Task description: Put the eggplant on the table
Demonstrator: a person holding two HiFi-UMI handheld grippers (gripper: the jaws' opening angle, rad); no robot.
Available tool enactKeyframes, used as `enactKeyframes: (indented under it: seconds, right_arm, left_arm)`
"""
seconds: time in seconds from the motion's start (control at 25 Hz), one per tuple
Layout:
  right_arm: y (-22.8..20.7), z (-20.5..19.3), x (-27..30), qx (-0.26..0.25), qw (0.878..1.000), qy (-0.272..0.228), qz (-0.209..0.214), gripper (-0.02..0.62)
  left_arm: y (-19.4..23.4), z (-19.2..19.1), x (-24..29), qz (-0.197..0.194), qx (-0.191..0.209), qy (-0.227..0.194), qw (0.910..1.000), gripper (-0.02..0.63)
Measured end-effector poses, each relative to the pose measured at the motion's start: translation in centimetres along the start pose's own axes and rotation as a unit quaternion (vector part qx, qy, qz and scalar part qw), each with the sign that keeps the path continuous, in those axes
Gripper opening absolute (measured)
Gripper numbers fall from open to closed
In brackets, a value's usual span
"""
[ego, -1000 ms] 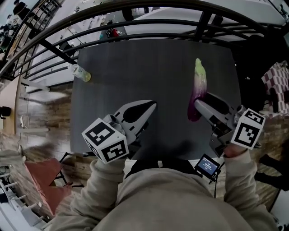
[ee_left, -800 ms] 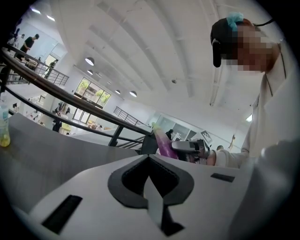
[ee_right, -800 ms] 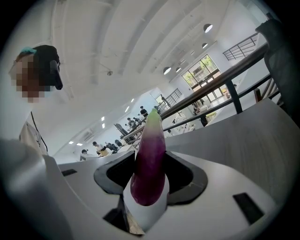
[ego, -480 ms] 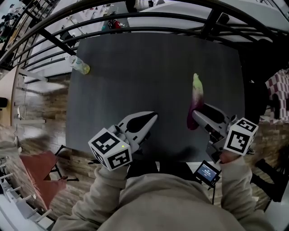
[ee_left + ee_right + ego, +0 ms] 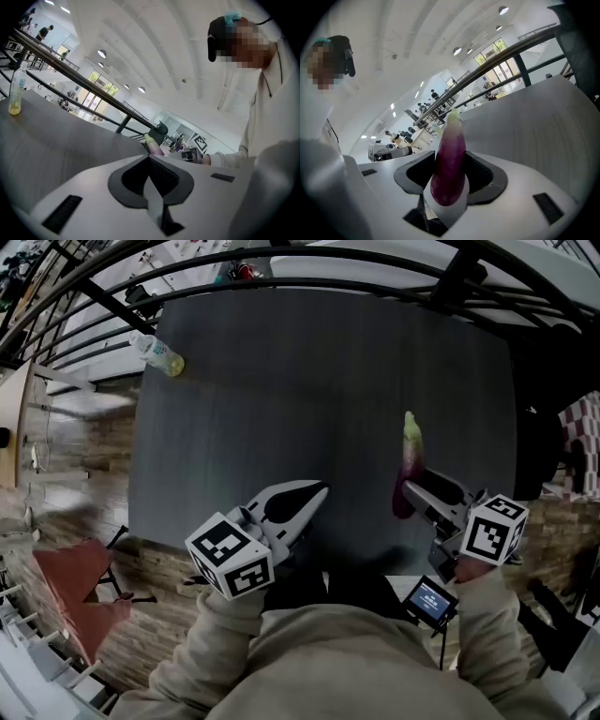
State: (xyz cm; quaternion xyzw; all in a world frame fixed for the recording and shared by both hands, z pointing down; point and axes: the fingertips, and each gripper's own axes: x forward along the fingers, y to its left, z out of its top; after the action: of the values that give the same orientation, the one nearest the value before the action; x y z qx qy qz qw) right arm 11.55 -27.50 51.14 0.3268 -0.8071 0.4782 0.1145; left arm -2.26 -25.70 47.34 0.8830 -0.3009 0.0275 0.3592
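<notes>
eggplant (image 5: 410,451): lower part partly hidden by right tool (image 5: 405,494) | bottle (image 5: 157,353): label too small

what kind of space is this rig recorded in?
Probably a big open lab or workshop hall: a dark table beside a black railing, a high white ceiling with round lights, and people at desks beyond.
</notes>
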Motion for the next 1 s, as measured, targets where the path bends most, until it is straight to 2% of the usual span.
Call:
enactKeyframes:
  seconds: [0.52,0.8,1.0]
  right_arm:
    - [-5.3,-6.2,3.4,0.013,0.997,0.070,-0.039,0.210]
    - [-8.5,-9.7,4.9,0.004,0.991,0.115,-0.070,0.210]
    - [-10.1,-11.1,5.6,-0.003,0.987,0.137,-0.087,0.210]
  left_arm:
    - [2.3,-2.6,0.3,0.000,-0.004,0.019,0.9998,-0.001]
    - [3.9,-4.6,0.4,0.004,-0.025,0.033,0.9991,0.000]
    - [4.9,-4.7,-0.1,0.010,-0.041,0.028,0.9987,-0.001]
